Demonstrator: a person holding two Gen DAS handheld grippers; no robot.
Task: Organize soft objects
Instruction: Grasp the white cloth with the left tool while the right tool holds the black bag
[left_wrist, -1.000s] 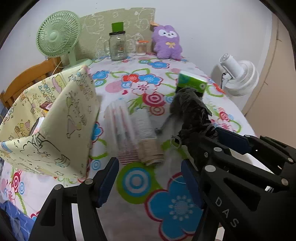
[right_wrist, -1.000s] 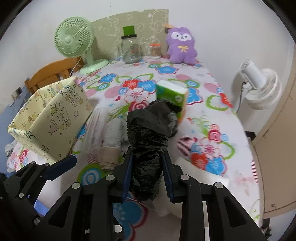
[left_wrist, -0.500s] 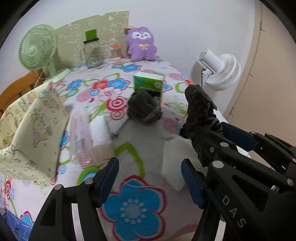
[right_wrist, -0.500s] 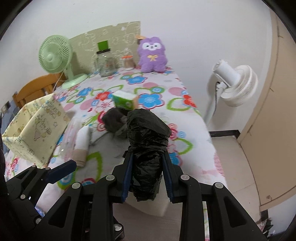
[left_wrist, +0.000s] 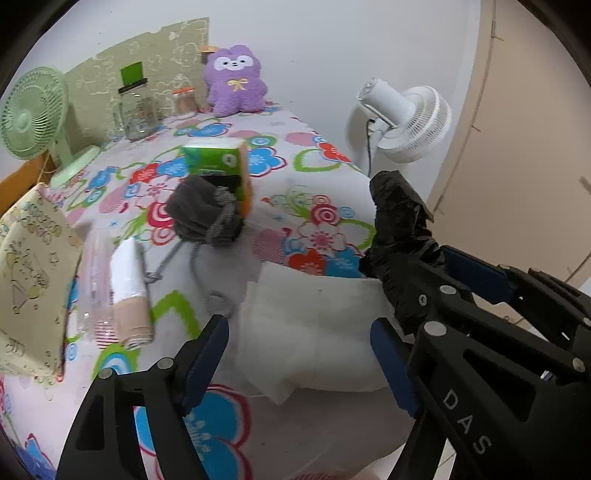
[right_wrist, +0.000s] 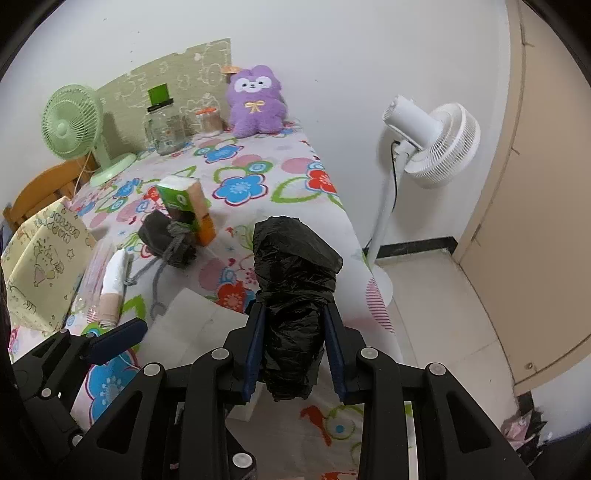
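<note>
My right gripper (right_wrist: 293, 312) is shut on a crumpled black plastic bag roll (right_wrist: 295, 269), held above the table's right edge; the roll (left_wrist: 399, 225) also shows at the right of the left wrist view. My left gripper (left_wrist: 297, 354) has nothing pressed between its blue pads, and its jaws are opening. It hovers over a folded white cloth (left_wrist: 314, 325) lying on the floral tablecloth (left_wrist: 325, 221). Farther back lie a grey drawstring pouch (left_wrist: 203, 214), a green tissue pack (left_wrist: 218, 162) and a white roll with a tan band (left_wrist: 129, 291).
A yellow cartoon-print fabric box (left_wrist: 33, 273) stands at the left, with a clear pink-striped pack (left_wrist: 94, 280) beside it. A purple plush (left_wrist: 236, 81), glass jar (left_wrist: 135, 110) and green fan (left_wrist: 26, 114) line the back. A white floor fan (right_wrist: 436, 144) stands beyond the right edge.
Both grippers have swung right, away from the yellow box toward the table's right edge. The white cloth has come under the left gripper. The left jaws stand wider. The black roll stays gripped.
</note>
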